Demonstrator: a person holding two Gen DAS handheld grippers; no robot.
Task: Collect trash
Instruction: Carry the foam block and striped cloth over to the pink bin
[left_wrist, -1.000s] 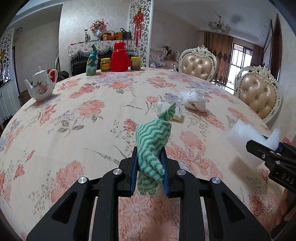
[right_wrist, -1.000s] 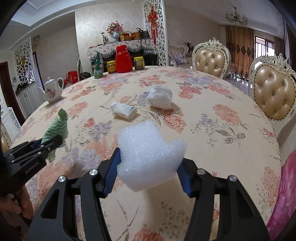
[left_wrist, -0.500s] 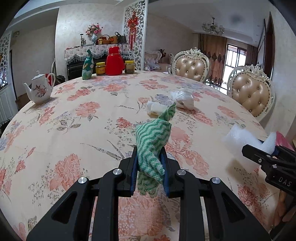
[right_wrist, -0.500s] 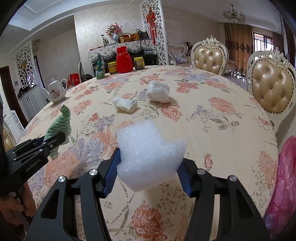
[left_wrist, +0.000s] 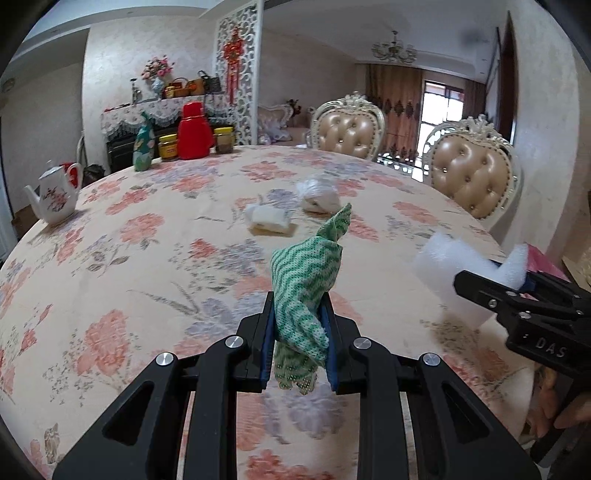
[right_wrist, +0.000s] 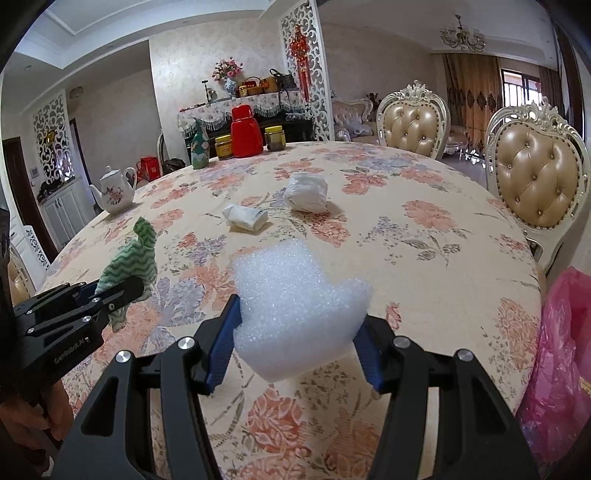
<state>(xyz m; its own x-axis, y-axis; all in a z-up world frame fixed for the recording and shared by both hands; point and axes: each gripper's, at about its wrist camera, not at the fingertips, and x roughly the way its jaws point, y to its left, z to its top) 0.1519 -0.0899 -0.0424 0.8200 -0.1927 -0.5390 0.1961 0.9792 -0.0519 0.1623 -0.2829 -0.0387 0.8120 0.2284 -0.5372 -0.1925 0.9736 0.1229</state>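
Observation:
My left gripper (left_wrist: 298, 325) is shut on a green and white wavy cloth (left_wrist: 304, 280) and holds it above the near part of the table; the cloth also shows in the right wrist view (right_wrist: 129, 266). My right gripper (right_wrist: 295, 332) is shut on a white foam piece (right_wrist: 295, 299), which also shows in the left wrist view (left_wrist: 450, 273). A crumpled white packet (right_wrist: 245, 218) and a white plastic wad (right_wrist: 306, 192) lie on the floral tablecloth (right_wrist: 424, 258) further back.
A pink plastic bag (right_wrist: 557, 350) hangs by the table's right edge. A white teapot (right_wrist: 114, 190), a red thermos (right_wrist: 245, 131), jars and a green bottle (right_wrist: 199, 146) stand at the far side. Two padded chairs (right_wrist: 535, 184) stand on the right.
Both grippers have drawn back toward the table's near edge with their loads. The pink bag has come further into the right wrist view.

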